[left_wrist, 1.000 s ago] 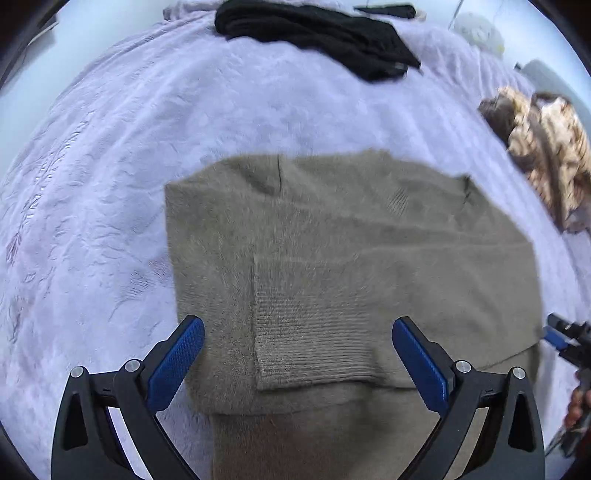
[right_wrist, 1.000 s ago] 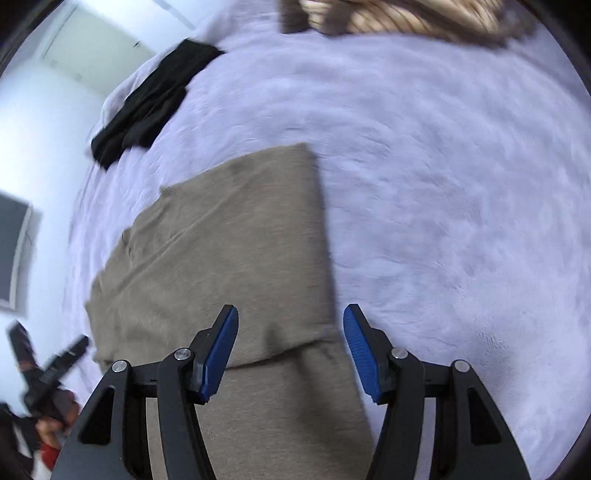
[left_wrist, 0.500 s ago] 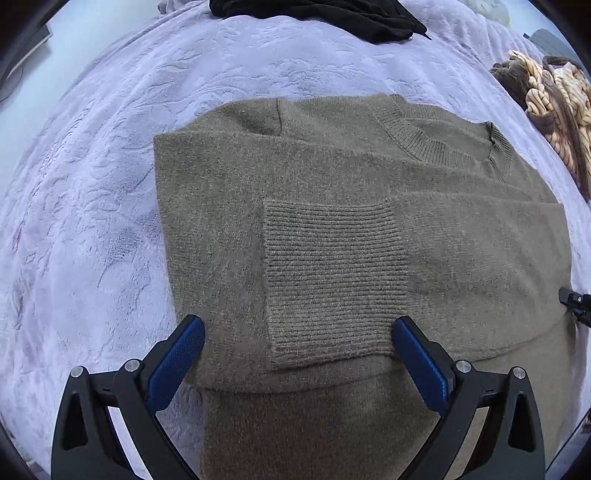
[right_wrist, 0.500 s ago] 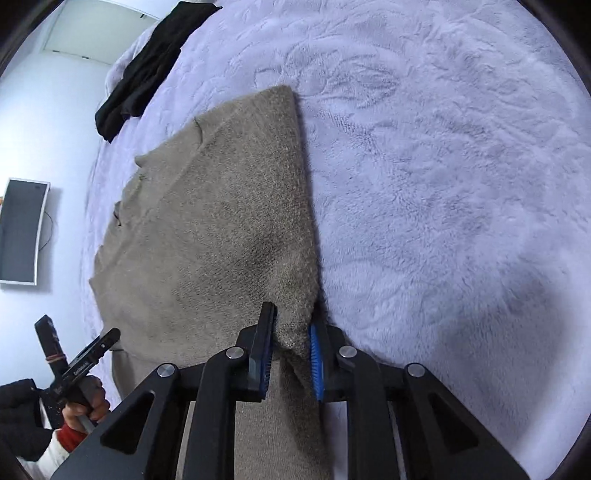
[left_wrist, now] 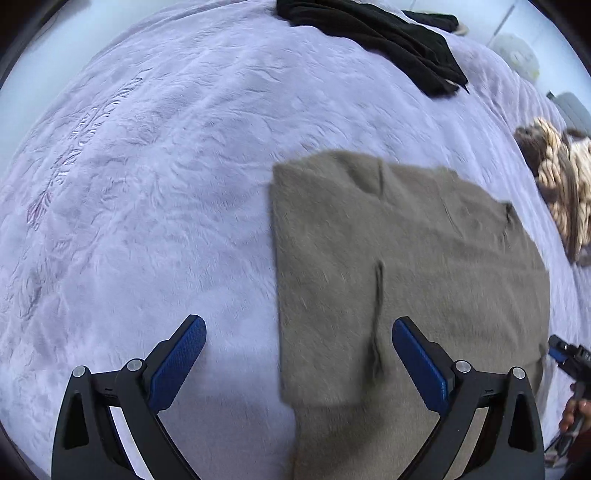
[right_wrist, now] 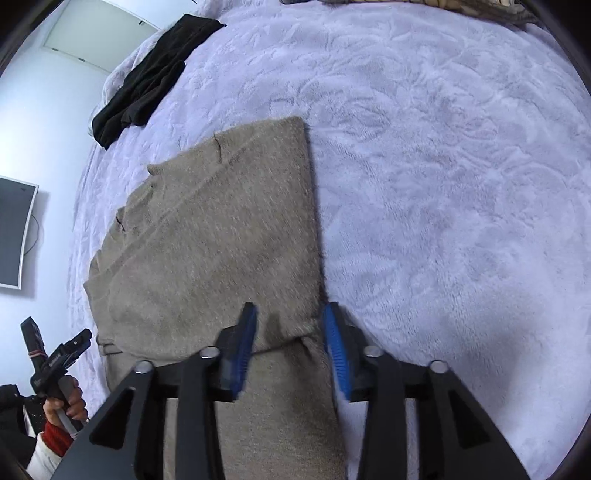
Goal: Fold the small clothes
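Observation:
An olive-grey knit sweater [left_wrist: 406, 266] lies flat on the lilac bedspread [left_wrist: 166, 184] with its sleeves folded in. My left gripper [left_wrist: 295, 363] is open above the sweater's left edge, holding nothing. In the right wrist view the sweater [right_wrist: 214, 240] spreads ahead and to the left. My right gripper [right_wrist: 290, 343] is open, its blue pads astride the sweater's near right corner fold without pinching it. The left gripper also shows in the right wrist view [right_wrist: 59, 360] at the far left.
A black garment [left_wrist: 376, 33] lies at the far edge of the bed, also in the right wrist view [right_wrist: 147, 77]. A brown and cream chunky knit [left_wrist: 557, 184] sits at the right. A wall screen [right_wrist: 14, 232] hangs to the left.
My right gripper was shut on the sweater's right edge half a second ago and has opened, letting it go. My left gripper has shifted left, over the sweater's left edge.

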`<state>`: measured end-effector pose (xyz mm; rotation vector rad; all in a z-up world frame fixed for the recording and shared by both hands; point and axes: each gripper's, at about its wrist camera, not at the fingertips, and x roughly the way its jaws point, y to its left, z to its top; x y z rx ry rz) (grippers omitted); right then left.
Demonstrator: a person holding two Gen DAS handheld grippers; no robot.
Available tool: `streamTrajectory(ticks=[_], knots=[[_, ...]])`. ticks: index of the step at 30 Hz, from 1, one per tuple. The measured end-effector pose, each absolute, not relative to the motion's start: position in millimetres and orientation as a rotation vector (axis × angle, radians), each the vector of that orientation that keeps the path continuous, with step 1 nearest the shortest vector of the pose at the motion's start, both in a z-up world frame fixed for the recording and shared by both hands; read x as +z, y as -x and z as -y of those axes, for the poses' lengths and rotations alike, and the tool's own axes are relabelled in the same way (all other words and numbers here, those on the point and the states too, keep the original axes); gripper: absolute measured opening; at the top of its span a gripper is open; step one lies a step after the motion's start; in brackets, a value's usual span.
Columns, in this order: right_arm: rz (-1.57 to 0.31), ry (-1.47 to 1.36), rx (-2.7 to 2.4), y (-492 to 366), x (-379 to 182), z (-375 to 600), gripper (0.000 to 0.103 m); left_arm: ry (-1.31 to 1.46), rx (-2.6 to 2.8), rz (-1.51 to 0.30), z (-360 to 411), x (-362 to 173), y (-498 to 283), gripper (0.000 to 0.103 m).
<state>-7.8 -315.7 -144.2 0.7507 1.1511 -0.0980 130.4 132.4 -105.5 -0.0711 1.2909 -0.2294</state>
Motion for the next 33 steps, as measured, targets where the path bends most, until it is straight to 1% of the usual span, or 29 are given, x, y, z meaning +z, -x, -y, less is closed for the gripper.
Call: streamTrajectory(ticks=[5,10,11,12,13,14,15,19,23,24,25,26,27,29,30,32,33], knots=[[-1.118,-0.779,-0.091,-17,-144,326,0.054,0.152,-0.281,-1.333,-138,-127,-172,0.102],[-1.115,-0.951,-0.061,-35,-175,351,0.054,0.210,-0.323,-1.341,-132,-147,-185,0.101],[-1.105,-1.011,-0.041,-36,-182,355,0.054,0.220,-0.328,-1.333,-132,-146,-184,0.091],[-1.093,-1.055,-0.024,-36,-185,357,0.053,0.234,-0.344,-1.332,-134,-144,-183,0.073],[-1.081,-1.097,-0.003,-36,-187,360,0.040,0.256,-0.364,-1.332,-137,-141,-183,0.054],[-1.080,-1.111,0.019,-36,-186,360,0.017,0.286,-0.400,-1.325,-137,-137,-181,0.042],[-1.079,-1.109,0.052,-37,-183,359,0.014,0.291,-0.416,-1.317,-136,-134,-182,0.029],[-1.105,-0.953,0.050,-43,-169,351,0.013,0.137,-0.328,-1.248,-123,-126,-178,0.029],[-1.165,-0.842,0.005,-53,-180,341,0.013,0.131,-0.268,-1.252,-123,-135,-183,0.030],[-1.163,-0.834,-0.004,-53,-180,340,0.014,0.131,-0.251,-1.249,-125,-134,-182,0.036],[-1.159,-0.833,-0.014,-52,-179,339,0.014,0.118,-0.226,-1.250,-131,-132,-178,0.057],[-1.150,-0.844,-0.021,-50,-178,340,0.014,0.085,-0.180,-1.245,-131,-131,-178,0.068],[-1.147,-0.852,-0.026,-48,-177,339,0.018,0.056,-0.150,-1.227,-133,-129,-175,0.078],[-1.155,-0.859,-0.054,-43,-173,341,0.028,0.005,-0.130,-1.214,-135,-122,-171,0.078],[-1.157,-0.854,-0.066,-40,-170,343,0.031,-0.006,-0.127,-1.220,-136,-121,-168,0.078],[-1.164,-0.824,-0.100,-34,-161,342,0.039,-0.015,-0.126,-1.229,-137,-118,-160,0.078],[-1.166,-0.802,-0.114,-31,-155,340,0.041,-0.018,-0.130,-1.232,-136,-116,-156,0.078]])
